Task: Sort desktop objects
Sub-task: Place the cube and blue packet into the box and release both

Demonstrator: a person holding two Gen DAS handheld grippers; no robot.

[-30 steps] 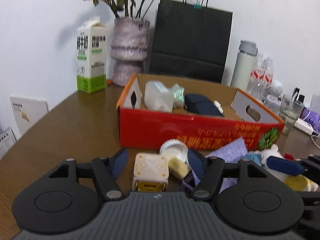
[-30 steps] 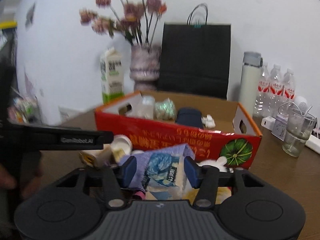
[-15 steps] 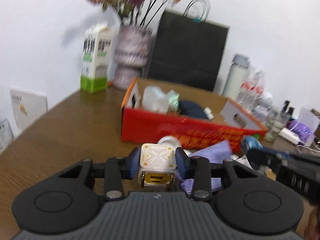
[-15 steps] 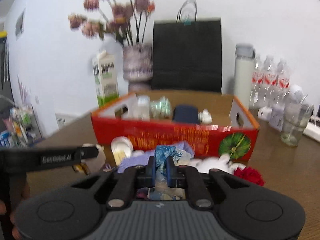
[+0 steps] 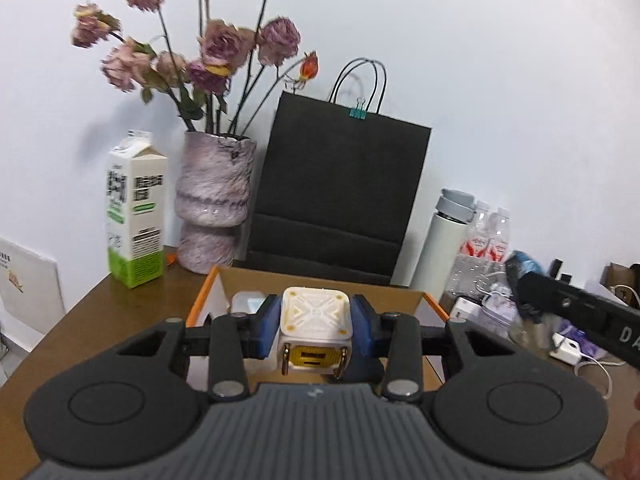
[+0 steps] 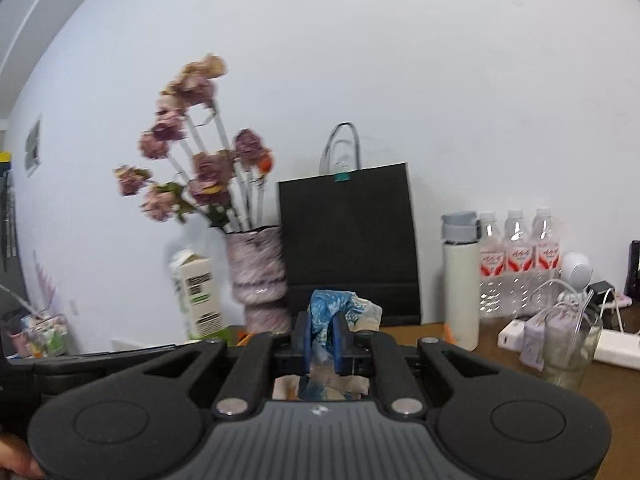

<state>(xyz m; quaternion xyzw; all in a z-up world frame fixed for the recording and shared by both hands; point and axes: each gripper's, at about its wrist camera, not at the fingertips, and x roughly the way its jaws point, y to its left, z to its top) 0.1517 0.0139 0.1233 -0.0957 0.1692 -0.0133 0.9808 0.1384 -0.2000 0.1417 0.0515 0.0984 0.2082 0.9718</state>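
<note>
1. Left wrist view: an open cardboard box (image 5: 430, 303) with an orange rim is seen on the brown tabletop (image 5: 92, 320), mostly hidden behind the tool; a pale translucent item (image 5: 245, 301) is glimpsed inside it.
2. A white cube (image 5: 316, 330) with rounded corners, a raised cross pattern on top and a yellow panel between two metal prongs on its near face is gripped by the left tool (image 5: 316, 332). Its blue pads are pressed against the cube's two sides, and the cube is held above the box.
3. Behind the box, a mottled purple vase (image 5: 214, 204) filled with dried roses, a milk carton (image 5: 134, 216), a matte black paper bag (image 5: 340, 200) and a white flask (image 5: 448, 244) are lined up along the wall.
4. Right wrist view: a crumpled blue-patterned wrapper (image 6: 326, 320) is pinched by the right tool (image 6: 322, 338), whose pads are nearly closed on it; it is held in the air before the bag (image 6: 348, 240).
5. At the right, a clear glass (image 6: 570, 350) holding a pale pouch is set on the tabletop, with three plastic bottles (image 6: 520, 252) behind.
</note>
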